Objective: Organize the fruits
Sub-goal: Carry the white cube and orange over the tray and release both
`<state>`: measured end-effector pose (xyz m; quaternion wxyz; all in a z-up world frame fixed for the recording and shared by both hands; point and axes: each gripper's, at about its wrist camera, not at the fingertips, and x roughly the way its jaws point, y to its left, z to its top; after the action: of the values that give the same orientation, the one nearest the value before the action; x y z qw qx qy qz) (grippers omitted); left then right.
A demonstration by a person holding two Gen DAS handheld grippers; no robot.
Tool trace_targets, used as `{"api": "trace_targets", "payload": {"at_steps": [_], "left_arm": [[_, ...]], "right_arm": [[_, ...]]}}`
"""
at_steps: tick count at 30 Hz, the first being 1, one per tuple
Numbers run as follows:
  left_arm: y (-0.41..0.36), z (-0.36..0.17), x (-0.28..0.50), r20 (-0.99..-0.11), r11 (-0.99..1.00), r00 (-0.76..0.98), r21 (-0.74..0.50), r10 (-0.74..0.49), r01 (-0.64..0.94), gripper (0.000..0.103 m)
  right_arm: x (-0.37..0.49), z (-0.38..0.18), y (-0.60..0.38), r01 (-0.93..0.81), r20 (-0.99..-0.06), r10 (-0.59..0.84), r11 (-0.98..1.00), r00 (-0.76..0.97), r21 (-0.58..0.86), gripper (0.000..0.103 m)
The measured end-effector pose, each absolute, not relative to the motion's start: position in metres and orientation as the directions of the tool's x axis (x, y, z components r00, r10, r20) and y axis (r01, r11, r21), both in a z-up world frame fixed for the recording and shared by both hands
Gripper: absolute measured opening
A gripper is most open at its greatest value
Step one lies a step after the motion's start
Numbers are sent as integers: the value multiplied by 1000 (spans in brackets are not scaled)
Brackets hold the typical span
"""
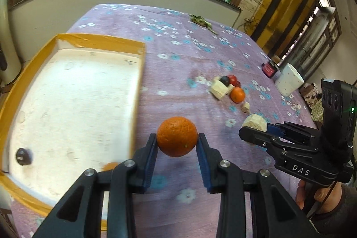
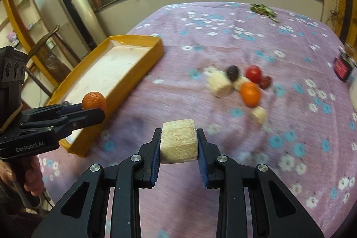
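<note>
Left gripper (image 1: pixel 177 144) sits nearest the lens in its own view, fingers (image 1: pixel 149 157) closed on an orange (image 1: pixel 177 136) held clear above the purple floral cloth (image 1: pixel 178 64) that covers the table. Right gripper (image 2: pixel 178 144) likewise has its fingers (image 2: pixel 156 155) clamped on a pale cut chunk (image 2: pixel 179 141), flat faces against the pads, also lifted off the cloth. Each gripper shows in the other's view: the right one at the right side of the left view (image 1: pixel 254 129), the left one at the left side of the right view (image 2: pixel 93 107), just beside the near corner of the tray. Tray (image 1: pixel 29 59): yellow rim, white floor, at the left of the table; a small dark round fruit (image 1: pixel 23 156) lies near its near-left corner, and an orange blur (image 1: pixel 110 166) shows at the near edge, partly hidden by the left finger, so it cannot be identified. Pile on the cloth, well apart from the tray: a second orange (image 2: pixel 250 94), a red fruit (image 2: pixel 253 73), a smaller dark red one (image 2: pixel 265 82), a dark plum-like fruit (image 2: pixel 233 73), a large pale chunk (image 2: pixel 219 84) and a small pale chunk (image 2: pixel 258 114) just beside the orange. Both views carry motion blur. A white dotted cup (image 1: pixel 289 79) and a dark jar (image 1: pixel 270 68) stand at the right edge of the table; a green sprig (image 2: pixel 263 10) lies at the far side.
</note>
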<state>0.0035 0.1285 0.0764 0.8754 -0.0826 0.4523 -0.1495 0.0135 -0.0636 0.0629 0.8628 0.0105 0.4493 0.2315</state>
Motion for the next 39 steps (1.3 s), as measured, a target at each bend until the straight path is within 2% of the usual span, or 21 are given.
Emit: {"api": "trace_targets", "payload": {"at_steps": [11,19,26,39], "left_arm": [[226,73,7,-786,972,584,-235,-206,27,38],[271,56,21,-811,976,566,-211,-148,-48,38],[288,41,32,-832,976,538,-207,-137,-72,38],[293,28,37,-848,980,514,-188,-128,-67,38]], "right_arm": [[39,63,51,-526,-762,515,805,392,273,27],[54,42,110,-573,-792,521,771,320,276,27],[55,22,136,-593,-823,488,767,291,246,27],[56,17,142,-602,-839,442,777,318,181,28]]}}
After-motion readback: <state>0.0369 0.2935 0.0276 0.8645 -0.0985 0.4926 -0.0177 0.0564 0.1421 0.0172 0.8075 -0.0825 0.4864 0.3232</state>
